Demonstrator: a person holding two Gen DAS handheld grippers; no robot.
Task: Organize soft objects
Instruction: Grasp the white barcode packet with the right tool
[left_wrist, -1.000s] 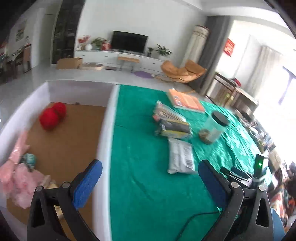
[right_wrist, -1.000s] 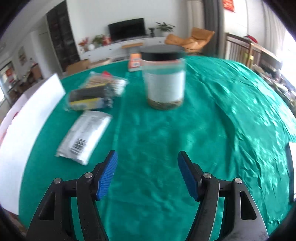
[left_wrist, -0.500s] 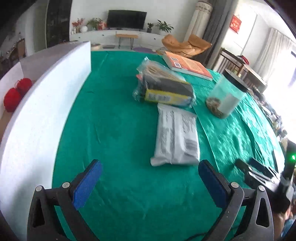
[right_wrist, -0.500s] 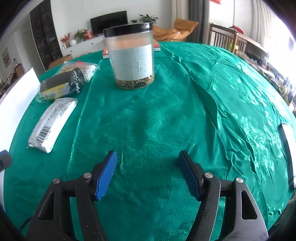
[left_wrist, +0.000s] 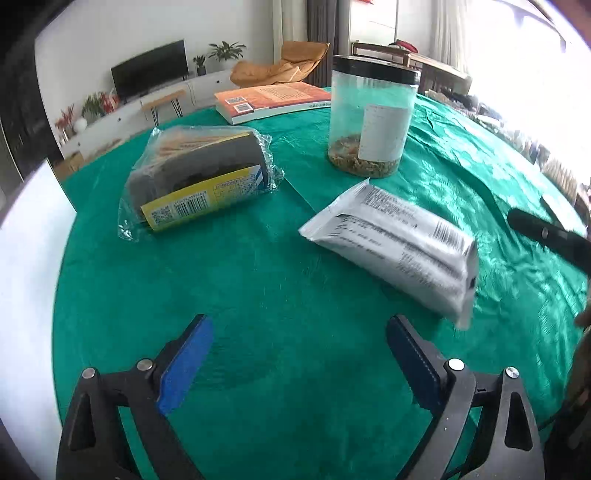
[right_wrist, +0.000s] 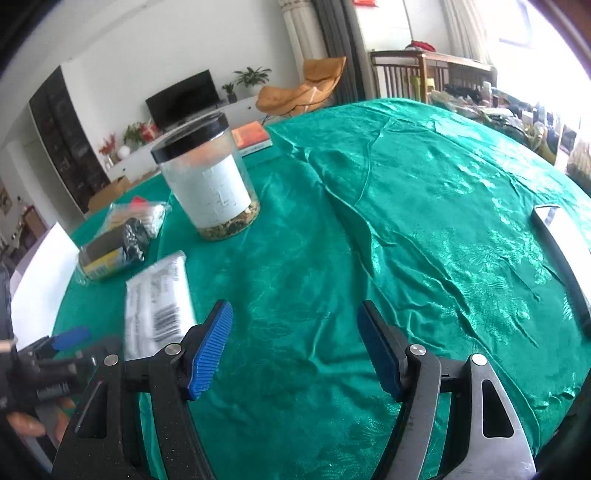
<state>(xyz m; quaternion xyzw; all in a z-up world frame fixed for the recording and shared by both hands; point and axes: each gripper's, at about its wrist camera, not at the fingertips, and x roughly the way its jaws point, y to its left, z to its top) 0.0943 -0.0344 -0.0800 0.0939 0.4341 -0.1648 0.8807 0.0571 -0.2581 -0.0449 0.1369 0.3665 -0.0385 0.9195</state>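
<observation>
Left gripper (left_wrist: 299, 363): jaws apart and closing a little, nothing between the blue pads, only bare green satin tablecloth (left_wrist: 280, 280) under them.
Right gripper (right_wrist: 293, 350): jaws apart, released, empty; hovering over bare cloth, well away from any packet.
White soft packet with black barcode print (left_wrist: 397, 243): flat on the cloth at about 1 o'clock from the left gripper, near but not touching; long side running toward 10 o'clock.
Clear plastic bag with dark sponge-like pack and yellow label (left_wrist: 201, 173): lying at 11 o'clock from the left gripper, well apart from the white packet.
Clear plastic jar with black lid and dried bits at the bottom (left_wrist: 371, 118): upright at 12 o'clock, just behind the far end of the white packet.
Orange book (left_wrist: 271, 99): at 12 o'clock, behind the jar, hard, probably not part of the sorting.
White box wall (left_wrist: 26, 280): at 9 o'clock, likely the place for soft things.
Risk, closing early: pads probably meeting on cloth only, pulling the satin and shifting all on it.
Risk, slippery film: packet probably sliding out if pinched at the thin sealed edge, not at the body.
Risk, jar: possibly pushed over if the packet is shoved toward 12 o'clock.
Risk, two grippers: possible collision, the left one already visible at 8 o'clock in the right wrist view.
</observation>
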